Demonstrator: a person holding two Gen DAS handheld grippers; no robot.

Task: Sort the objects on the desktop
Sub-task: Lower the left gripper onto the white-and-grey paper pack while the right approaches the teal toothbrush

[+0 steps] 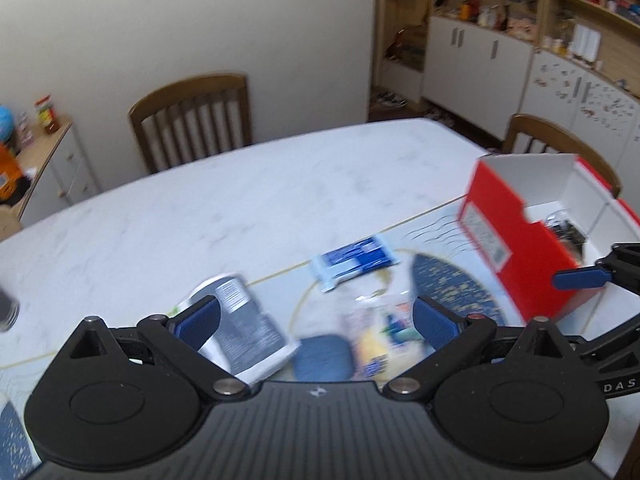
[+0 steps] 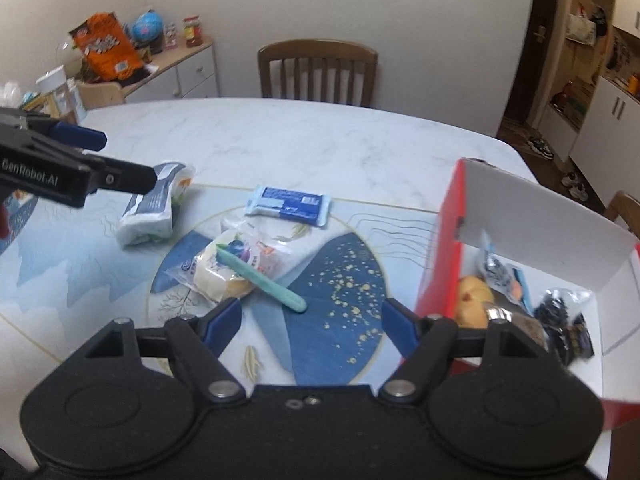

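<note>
Right wrist view: green pen (image 2: 262, 282) lies just ahead of the right hand-held gripper (image 2: 312, 320), a little left of its centre line. Long axis runs diagonal, far-left to near-right; near end sits on the mat, far end rests on the bun packet (image 2: 232, 268). Pen's near tip is close to the gap between the fingers, so the right side looks nearer to it than the left. Judgement: a grasp would need the jaws turned across that diagonal, else they close along the pen.

Right hand-held gripper is spread wide, nothing between the fingers. Red box (image 2: 440, 248) is to its right, just beside the right finger, open, already holding several wrapped items. Blue packet (image 2: 288, 204) lies further ahead, past the bun packet. White pouch (image 2: 150, 208) is ahead-left, under the left tool's tip.

Left wrist view, blurred: left hand-held gripper (image 1: 316, 318) is also wide and empty. White pouch (image 1: 244, 320) sits at its left finger, bun packet (image 1: 376, 340) between the fingers toward the right one; touching or not, cannot tell. Pen is only a smear there. Blue packet (image 1: 354, 262) ahead, red box (image 1: 516, 236) ahead-right, with the right tool's finger in front of it. All on the worktop (image 1: 200, 208).
</note>
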